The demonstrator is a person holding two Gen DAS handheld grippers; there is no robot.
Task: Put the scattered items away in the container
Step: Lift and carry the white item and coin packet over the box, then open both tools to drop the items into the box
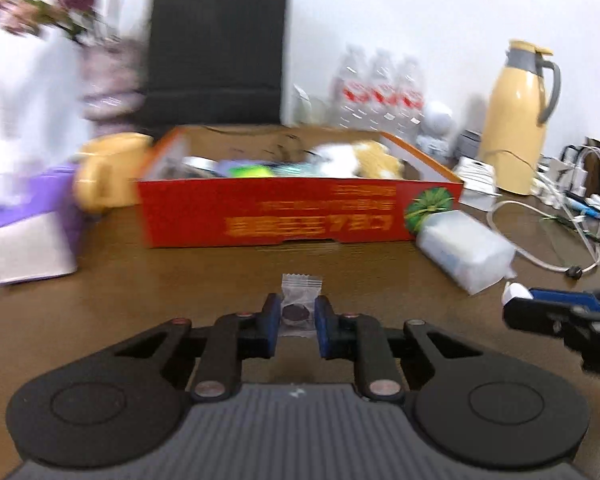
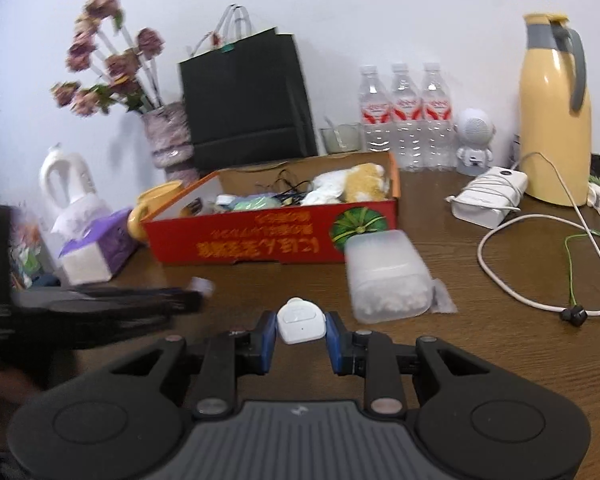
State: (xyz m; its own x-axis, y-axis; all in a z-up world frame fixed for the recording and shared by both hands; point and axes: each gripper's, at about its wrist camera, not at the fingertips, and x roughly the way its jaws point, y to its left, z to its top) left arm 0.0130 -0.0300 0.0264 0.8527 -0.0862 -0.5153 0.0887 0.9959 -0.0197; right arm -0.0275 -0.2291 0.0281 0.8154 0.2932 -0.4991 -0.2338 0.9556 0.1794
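A red cardboard box [image 1: 300,216] stands open ahead on the brown table, holding a plush toy, cables and other small items. My left gripper [image 1: 298,312] is shut on a small clear-wrapped dark candy [image 1: 296,308], held in front of the box. My right gripper [image 2: 301,326] is shut on a small white rounded device [image 2: 301,320]; the same gripper shows at the right edge of the left wrist view [image 1: 516,300]. The left gripper appears as a dark blur [image 2: 196,292] at the left of the right wrist view. A translucent plastic tub [image 2: 386,280] lies on its side by the box's front right corner [image 2: 364,224].
Behind the box stand a black paper bag [image 2: 248,100], a vase of flowers [image 2: 168,136], three water bottles [image 2: 404,116] and a yellow thermos jug [image 2: 556,120]. A purple tissue box [image 2: 96,248] and a yellow mug [image 2: 152,208] sit left. White cables [image 2: 512,256] and a charger lie right.
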